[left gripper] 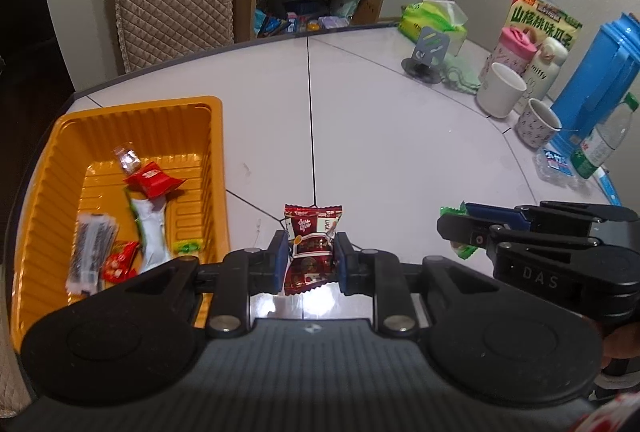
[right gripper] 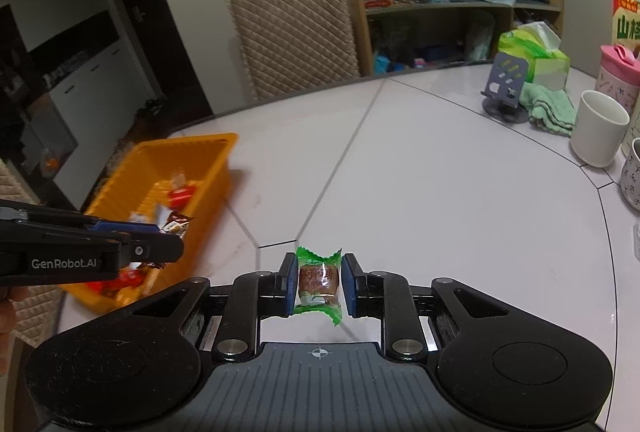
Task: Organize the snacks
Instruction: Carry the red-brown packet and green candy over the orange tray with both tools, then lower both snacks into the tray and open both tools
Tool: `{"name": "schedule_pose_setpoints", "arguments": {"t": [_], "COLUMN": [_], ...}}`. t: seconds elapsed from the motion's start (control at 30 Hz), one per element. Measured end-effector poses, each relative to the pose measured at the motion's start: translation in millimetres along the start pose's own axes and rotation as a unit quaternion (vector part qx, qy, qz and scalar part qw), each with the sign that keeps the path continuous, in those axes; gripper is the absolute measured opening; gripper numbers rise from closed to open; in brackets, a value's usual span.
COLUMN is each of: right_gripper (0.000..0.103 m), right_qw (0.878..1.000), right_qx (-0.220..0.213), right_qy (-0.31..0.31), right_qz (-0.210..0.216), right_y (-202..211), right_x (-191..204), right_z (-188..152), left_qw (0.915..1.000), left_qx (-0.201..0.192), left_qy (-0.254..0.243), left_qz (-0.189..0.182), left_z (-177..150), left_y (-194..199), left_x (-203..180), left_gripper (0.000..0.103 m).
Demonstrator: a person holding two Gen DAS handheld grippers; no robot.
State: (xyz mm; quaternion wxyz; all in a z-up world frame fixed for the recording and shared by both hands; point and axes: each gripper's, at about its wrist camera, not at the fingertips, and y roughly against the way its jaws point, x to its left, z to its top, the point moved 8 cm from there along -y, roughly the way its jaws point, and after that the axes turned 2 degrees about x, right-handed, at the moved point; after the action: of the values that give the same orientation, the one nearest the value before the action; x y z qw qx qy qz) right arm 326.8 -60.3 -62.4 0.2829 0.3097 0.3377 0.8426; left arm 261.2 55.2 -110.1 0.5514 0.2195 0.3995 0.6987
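**Operator:** I have one snack in each claw. My left gripper (left gripper: 308, 258) is clamped on the dark red packet (left gripper: 311, 247), pads pressing both its sides, and the packet hangs clear above the white table (left gripper: 380, 152). My right gripper (right gripper: 319, 285) is clamped the same way on the green-wrapped candy (right gripper: 319, 282), also off the tabletop.

**Observer:** And the drop-off?

**Operator:** The orange tray (left gripper: 52, 168) sits at the table's left edge, just beside my left gripper. Several wrapped snacks already lie in it, among them a red packet (left gripper: 152, 181) and a long white one (left gripper: 152, 232).

**Observer:** So how do you finish this cleanly?

**Operator:** I judge the carry is the step in hand. I'd bring the left packet over the tray's near wall first, high enough that its dangling lower edge doesn't catch the rim, and release over a bare patch of the tray floor. The right gripper has further to go, and the two claws are close together, so I'd hold it back until the left is out of the way.

**Observer:** Any risk?

**Operator:** The wrappers are slick and crinkly. A fast swing could let one slip, so I'd keep both grips firm and move smoothly.
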Motion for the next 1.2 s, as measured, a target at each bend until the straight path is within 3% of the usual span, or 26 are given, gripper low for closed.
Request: {"name": "schedule_pose_setpoints", "arguments": {"t": [0.33,0.63,0.87,1.2], "right_gripper": [0.024,0.024,0.024,0.024], "right_qw": [0.999,0.996,0.996,0.999], "right_qx": [0.012,0.020,0.011,-0.001], "right_qy": [0.014,0.009,0.000,-0.006], "right_qz": [0.043,0.082,0.084,0.051], "right_y": [14.7,-5.4,-42.4,-101.1], "right_x": [62.6,130.5,165.6,173.2], "right_z": [-18.3,-22.5,-2.8,26.5], "left_qw": [0.9996,0.9983,0.9973,0.9979], "left_qx": [-0.003,-0.008,-0.004,0.002], "left_qy": [0.026,0.046,0.050,0.037], "left_qz": [0.006,0.035,0.053,0.054], "left_z": [-33.9,-45.5,-36.9,-10.6], "left_y": [43.8,69.5,63.7,30.4], "left_x": [36.5,98.1,143.2,175.6], "left_gripper": [0.022,0.022,0.022,0.022]}}
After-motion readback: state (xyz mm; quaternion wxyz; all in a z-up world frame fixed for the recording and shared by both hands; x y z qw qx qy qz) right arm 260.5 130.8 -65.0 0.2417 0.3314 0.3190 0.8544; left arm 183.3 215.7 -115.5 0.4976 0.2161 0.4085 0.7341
